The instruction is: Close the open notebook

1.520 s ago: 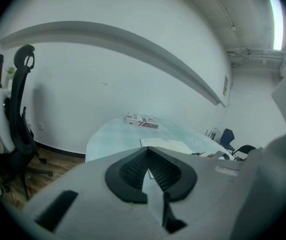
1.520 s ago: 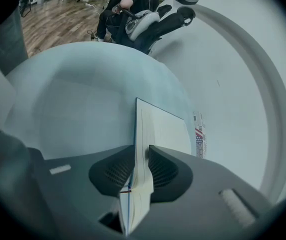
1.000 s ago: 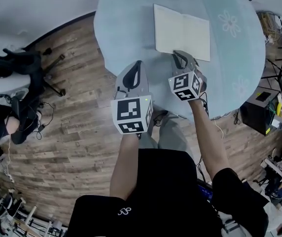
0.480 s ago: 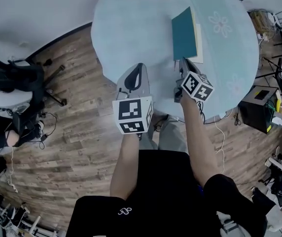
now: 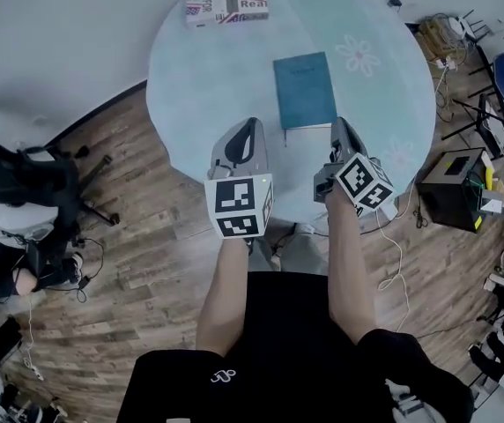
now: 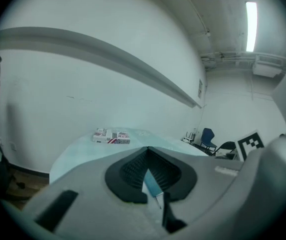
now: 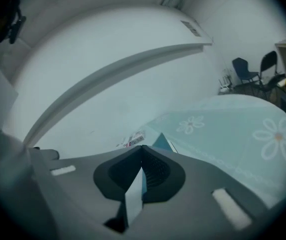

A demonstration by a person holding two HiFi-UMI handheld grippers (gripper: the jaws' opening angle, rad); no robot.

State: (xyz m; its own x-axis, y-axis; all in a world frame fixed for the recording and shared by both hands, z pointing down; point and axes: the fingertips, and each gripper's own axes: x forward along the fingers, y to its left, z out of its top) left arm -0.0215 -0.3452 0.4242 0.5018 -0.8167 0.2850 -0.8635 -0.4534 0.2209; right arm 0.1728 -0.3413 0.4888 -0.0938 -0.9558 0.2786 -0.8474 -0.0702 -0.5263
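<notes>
The teal notebook (image 5: pixel 305 90) lies shut and flat on the bench (image 5: pixel 199 104). Both grippers hang just short of the notebook's near edge. The left gripper (image 5: pixel 250 123) has its jaws together and empty. The right gripper (image 5: pixel 340 123) has jaws that have just been closing and now meet on nothing. The risk seems slight: an unpressed cover might spring up, or a stray gripper could knock the notebook askew.

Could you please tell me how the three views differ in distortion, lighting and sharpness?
Head view: sharp and evenly lit, though the fisheye bows the table edge around the notebook. Left gripper view: dark corner vignette, ceiling light blown out. Right gripper view: dimmer, soft, blurred.
</notes>
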